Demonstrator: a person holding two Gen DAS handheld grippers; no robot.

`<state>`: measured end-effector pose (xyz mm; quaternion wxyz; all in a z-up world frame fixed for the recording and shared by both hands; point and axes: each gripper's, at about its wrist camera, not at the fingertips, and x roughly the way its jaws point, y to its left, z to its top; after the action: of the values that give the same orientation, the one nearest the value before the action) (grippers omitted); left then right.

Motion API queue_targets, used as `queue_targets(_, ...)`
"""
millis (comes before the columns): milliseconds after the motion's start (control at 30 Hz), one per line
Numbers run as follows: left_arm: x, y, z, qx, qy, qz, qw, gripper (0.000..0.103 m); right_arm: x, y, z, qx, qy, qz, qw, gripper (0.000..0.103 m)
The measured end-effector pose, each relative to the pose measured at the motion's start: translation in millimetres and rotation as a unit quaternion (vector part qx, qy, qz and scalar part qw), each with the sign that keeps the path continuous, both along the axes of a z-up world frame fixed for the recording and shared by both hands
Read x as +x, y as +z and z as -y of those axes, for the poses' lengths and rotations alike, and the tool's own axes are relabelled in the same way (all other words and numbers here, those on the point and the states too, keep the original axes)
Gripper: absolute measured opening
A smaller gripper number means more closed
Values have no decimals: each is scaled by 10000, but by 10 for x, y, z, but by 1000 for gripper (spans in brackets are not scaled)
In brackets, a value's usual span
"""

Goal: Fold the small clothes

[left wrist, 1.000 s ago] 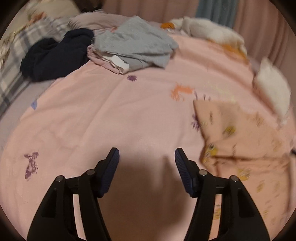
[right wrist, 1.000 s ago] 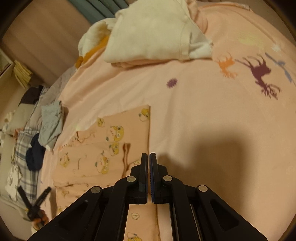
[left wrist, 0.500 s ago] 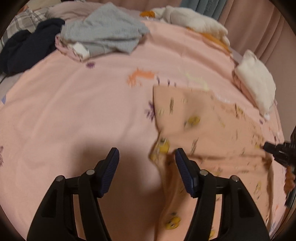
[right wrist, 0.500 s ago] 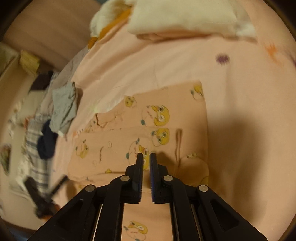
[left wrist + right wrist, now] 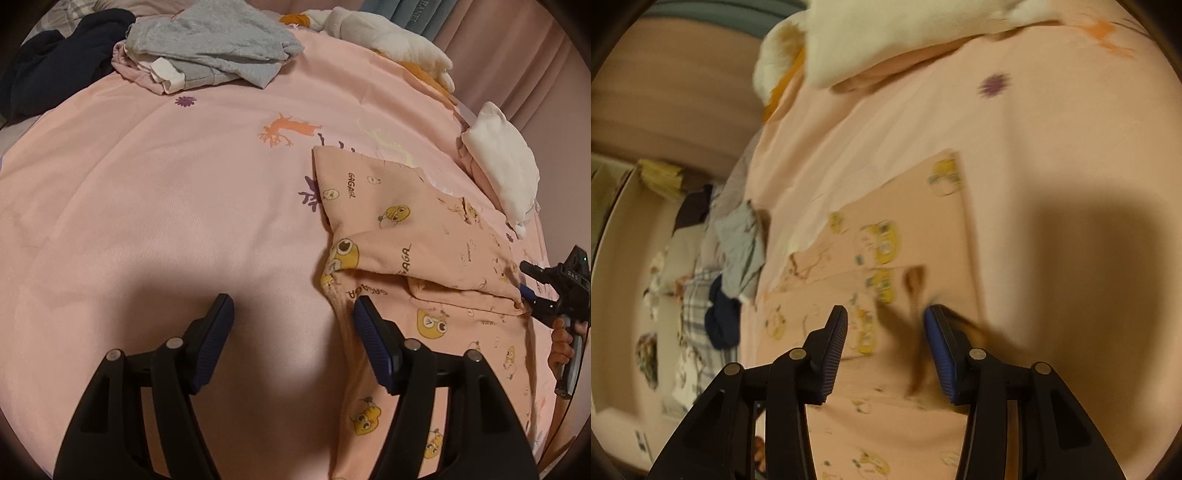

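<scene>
A small peach garment with yellow cartoon prints (image 5: 424, 258) lies partly folded on the pink bedsheet (image 5: 166, 221). My left gripper (image 5: 293, 310) is open and empty, low over the sheet, its right finger at the garment's left edge. My right gripper (image 5: 886, 325) is open and empty, hovering over the same garment (image 5: 897, 240). In the left wrist view the right gripper (image 5: 532, 291) shows at the garment's far right edge, held by a hand.
A heap of grey and pink clothes (image 5: 207, 55) and a dark navy garment (image 5: 55, 66) lie at the far left. A white folded stack (image 5: 506, 166) and a white plush toy (image 5: 388, 40) sit at the far right, near the bed edge.
My right gripper has opened from shut and let the garment go. My left gripper has swung right, so the garment's left edge is now beside its right finger.
</scene>
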<state>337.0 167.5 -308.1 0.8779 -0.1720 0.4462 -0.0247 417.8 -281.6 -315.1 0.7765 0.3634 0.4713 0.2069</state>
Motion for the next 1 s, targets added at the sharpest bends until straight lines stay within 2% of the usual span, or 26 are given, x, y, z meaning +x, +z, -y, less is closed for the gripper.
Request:
queue_targets(100, 40, -1, 76, 251, -120, -24, 9996, 77, 59, 39, -151, -520, 7, 148, 9985, 7)
queue_targets(133, 53, -12, 80, 311, -150, -25, 9994, 77, 61, 49, -157, -680, 7, 204, 9975, 7)
queue_targets(233, 62, -37, 116, 526, -195, 18, 9984, 79, 42, 72, -88, -658, -80, 238, 9975, 6)
queue_targets(433, 131, -59, 200, 976, 35, -102, 9952, 81, 19, 240, 101, -929, -351, 481, 9939, 6)
queue_targets(533, 154, -61, 239, 1144, 76, -172, 9933, 81, 20, 252, 74, -1289, -402, 548, 9893, 6)
queue_targets(733, 120, -44, 118, 890, 76, -205, 9958, 82, 54, 72, 55, -1734, -463, 341, 9832, 6)
queue_targets(833, 94, 3, 172, 1148, 17, -335, 9928, 82, 3, 80, -27, -2150, -462, 552, 9739, 6)
queue_targets(933, -13, 143, 68, 925, 91, -344, 9951, 82, -1, 165, -87, -2898, -409, 573, 9545, 6)
queue_targets(1000, -52, 256, -48, 836, 430, -271, 9952, 79, -8, 236, -60, -3215, -476, 505, 9444, 6)
